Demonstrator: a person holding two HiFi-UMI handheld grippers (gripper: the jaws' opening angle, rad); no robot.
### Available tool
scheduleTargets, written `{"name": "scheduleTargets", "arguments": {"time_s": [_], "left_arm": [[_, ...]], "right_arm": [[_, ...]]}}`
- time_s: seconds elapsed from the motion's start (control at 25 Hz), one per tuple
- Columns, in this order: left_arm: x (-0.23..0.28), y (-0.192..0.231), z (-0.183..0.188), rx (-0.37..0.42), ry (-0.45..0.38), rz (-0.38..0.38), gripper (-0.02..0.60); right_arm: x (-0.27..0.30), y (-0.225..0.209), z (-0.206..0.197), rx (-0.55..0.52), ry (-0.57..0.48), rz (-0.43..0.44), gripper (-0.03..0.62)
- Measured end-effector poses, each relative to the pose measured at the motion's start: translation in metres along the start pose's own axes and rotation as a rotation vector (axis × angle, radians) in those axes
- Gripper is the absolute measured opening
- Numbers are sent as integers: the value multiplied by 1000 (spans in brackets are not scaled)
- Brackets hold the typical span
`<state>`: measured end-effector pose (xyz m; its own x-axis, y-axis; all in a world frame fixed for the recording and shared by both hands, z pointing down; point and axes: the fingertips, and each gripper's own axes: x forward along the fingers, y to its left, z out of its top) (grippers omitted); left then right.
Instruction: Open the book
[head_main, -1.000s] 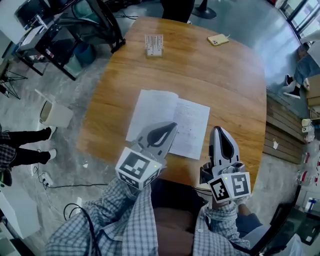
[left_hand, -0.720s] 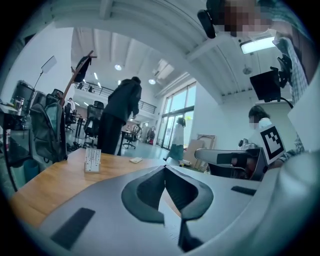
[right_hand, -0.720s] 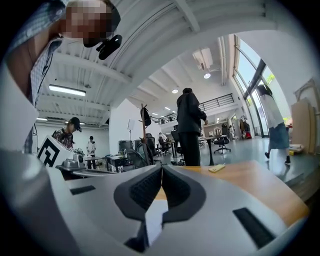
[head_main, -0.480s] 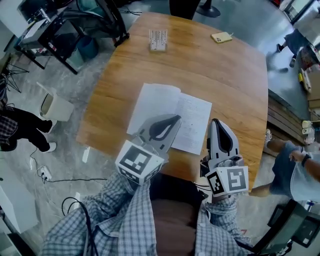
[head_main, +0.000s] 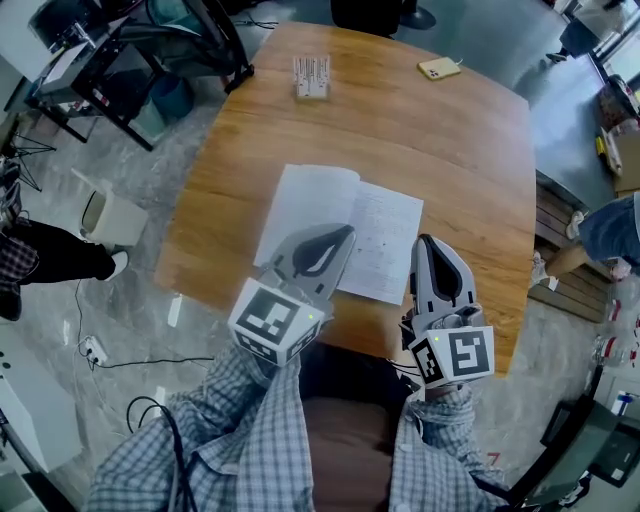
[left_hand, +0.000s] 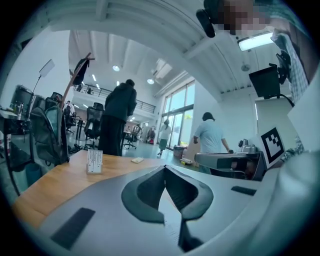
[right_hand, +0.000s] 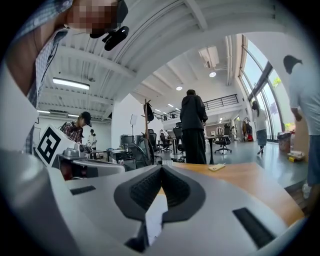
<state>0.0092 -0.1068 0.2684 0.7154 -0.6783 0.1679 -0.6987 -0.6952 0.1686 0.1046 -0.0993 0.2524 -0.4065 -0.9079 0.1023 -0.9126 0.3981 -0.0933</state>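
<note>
Unmoved since before, the open book (head_main: 312, 205) lies widthwise, spine pointing away.

Both arms reach forward side by side, left claw (head_main: 343, 235) and right claw (head_main: 428, 243) each with jaws pressed together.

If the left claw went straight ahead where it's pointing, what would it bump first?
Likely the open white paper book, lying right under the tip of the shut left claw. If the claw is level, it might skim over it; height is unclear.
</note>
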Motion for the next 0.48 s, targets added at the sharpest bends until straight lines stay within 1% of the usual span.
{"name": "scheduleTargets", "arguments": {"time_s": [0.16, 0.36, 0.48], "left_arm": [[0, 3, 0, -42, -6, 7, 8], [-2, 5, -1, -10, 4, 11, 8], [-4, 6, -1, -48, -1, 8, 8]], "right_arm": [[2, 2, -3, 9, 13, 0, 18], [3, -2, -4, 19, 15, -23, 18], [2, -3, -5, 38, 9, -34, 18]]}}
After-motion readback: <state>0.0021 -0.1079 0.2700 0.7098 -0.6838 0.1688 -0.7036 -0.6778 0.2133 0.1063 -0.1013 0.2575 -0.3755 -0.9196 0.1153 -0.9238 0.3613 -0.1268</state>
